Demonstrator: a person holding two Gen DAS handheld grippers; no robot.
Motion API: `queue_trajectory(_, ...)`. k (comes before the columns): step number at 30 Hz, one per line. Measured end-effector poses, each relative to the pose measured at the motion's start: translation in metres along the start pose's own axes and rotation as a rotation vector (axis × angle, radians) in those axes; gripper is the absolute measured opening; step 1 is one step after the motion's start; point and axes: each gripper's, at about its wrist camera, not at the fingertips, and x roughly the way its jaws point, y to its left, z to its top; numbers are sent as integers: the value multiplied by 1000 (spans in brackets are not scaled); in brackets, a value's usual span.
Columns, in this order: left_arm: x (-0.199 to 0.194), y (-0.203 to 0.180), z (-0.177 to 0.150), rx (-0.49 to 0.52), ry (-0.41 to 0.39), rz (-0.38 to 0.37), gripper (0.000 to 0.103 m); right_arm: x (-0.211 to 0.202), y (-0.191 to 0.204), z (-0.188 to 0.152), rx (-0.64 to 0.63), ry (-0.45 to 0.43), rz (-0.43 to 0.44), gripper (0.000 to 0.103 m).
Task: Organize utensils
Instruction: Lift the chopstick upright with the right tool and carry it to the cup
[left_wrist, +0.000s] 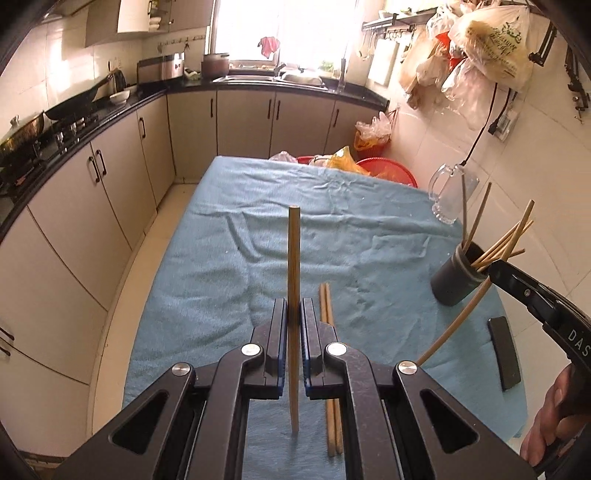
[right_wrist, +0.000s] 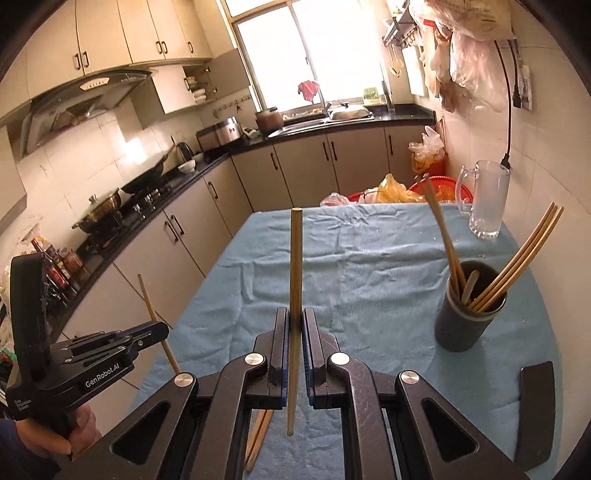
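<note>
Both wrist cameras look forward along their own grippers, close above the blue-covered surface (left_wrist: 258, 229), facing the kitchen window. Each view shares the dark holder (left_wrist: 456, 278) and glass mug (right_wrist: 487, 199).

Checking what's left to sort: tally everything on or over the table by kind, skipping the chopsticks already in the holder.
Held chopsticks: 2
Lying chopsticks: 2
Dark holder: 1
Glass mug: 1
Black phone: 1
Total: 7

A blue cloth (left_wrist: 258, 240) covered the desk. A glass mug (right_wrist: 487, 199) stood at the far right, by the wall. A black phone (left_wrist: 504, 356) lay flat nearer. Red basins (left_wrist: 388, 170) sat beyond the desk; plastic bags (left_wrist: 480, 48) hung above.
</note>
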Motion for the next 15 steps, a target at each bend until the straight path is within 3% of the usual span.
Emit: queue_trajectory(15, -26, -52, 23, 58, -62, -47, 6, -60, -32, 13, 30, -102, 5, 7)
